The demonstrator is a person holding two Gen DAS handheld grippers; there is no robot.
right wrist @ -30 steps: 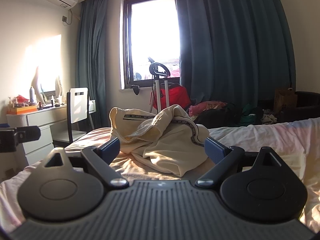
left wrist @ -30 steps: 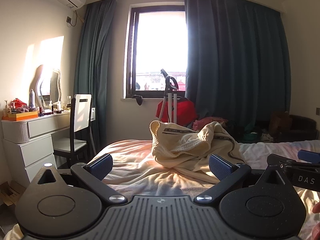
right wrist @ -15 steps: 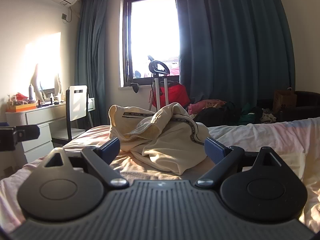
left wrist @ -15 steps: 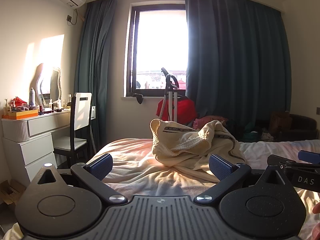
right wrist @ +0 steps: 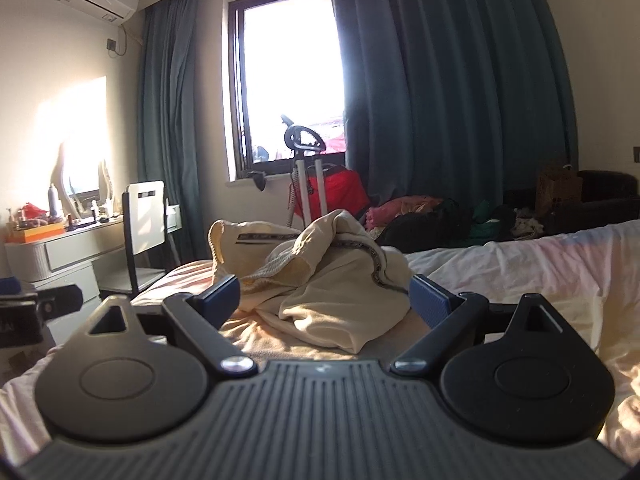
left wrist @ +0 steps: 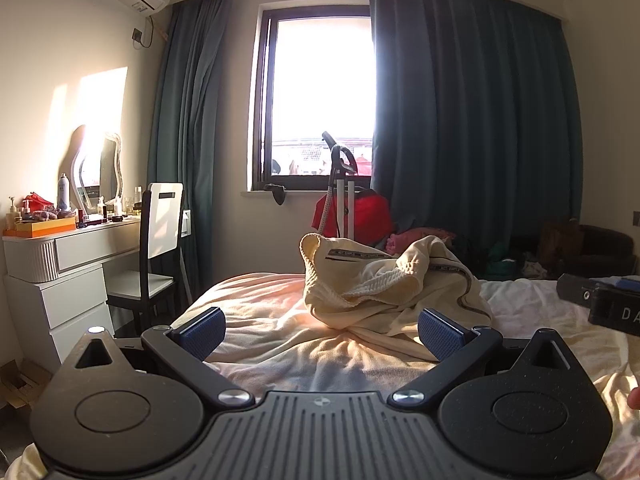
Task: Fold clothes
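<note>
A bedroom with dark teal curtains (left wrist: 472, 120) and a bright window (left wrist: 320, 96) at the far wall; low sun falls over the bed (left wrist: 272, 320), which has a pale, wrinkled sheet. On the middle of the bed lies the task's thing, a cream garment (left wrist: 384, 280) in a crumpled heap, with a dark patterned trim along one edge and a ribbed knit band (probably a cuff or hem).

The left claw (left wrist: 320, 326) and the right claw (right wrist: 324, 298) both stand wide open with nothing between the blue pads, each one near the heap but not touching it.

I judge the cloth is soft, thick and rather light, not slippery, and it will sag when lifted. The ribbed band and the trimmed edge look like the firmest places to pinch. The heap must first be spread flat, so a hold at two edges well apart, one per claw, seems best.
</note>
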